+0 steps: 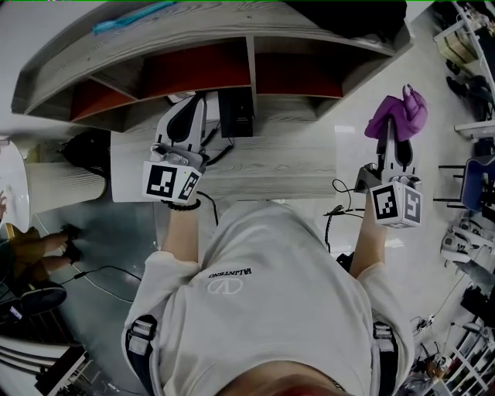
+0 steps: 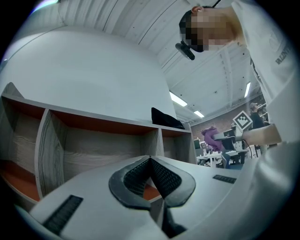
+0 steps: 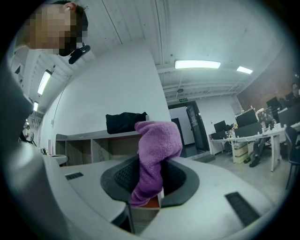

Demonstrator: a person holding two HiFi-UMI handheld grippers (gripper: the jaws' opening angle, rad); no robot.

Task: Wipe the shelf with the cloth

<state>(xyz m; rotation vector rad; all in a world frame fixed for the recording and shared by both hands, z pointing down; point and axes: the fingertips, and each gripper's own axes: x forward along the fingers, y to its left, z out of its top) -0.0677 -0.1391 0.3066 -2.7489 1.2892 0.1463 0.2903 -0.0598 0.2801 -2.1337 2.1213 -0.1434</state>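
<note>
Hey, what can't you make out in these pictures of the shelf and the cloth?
Black item on the shelf: cut by the head view's top edge; small elsewhere.
Pinched part of the cloth: right gripper view, covered by the fingers.
Dust on the shelf: too fine in every view.

Black bag (image 1: 356, 17) on shelf (image 1: 193, 37) — cut off above.

The purple fleecy cloth (image 3: 157, 140) has a soft, napped, matt pile. The long grey wood-grain shelf (image 1: 232, 27) looks like laminated board, with streaky matt faces and smooth orange-red panels lining its compartments. The left hand-held gripper (image 2: 150, 159) and the right hand-held gripper (image 1: 394, 128) both have smooth, matt, pale-grey plastic shells. Their black pads (image 2: 164, 178) carry a fine ribbed texture. The grey floor (image 1: 116, 240) has a slight sheen.
</note>
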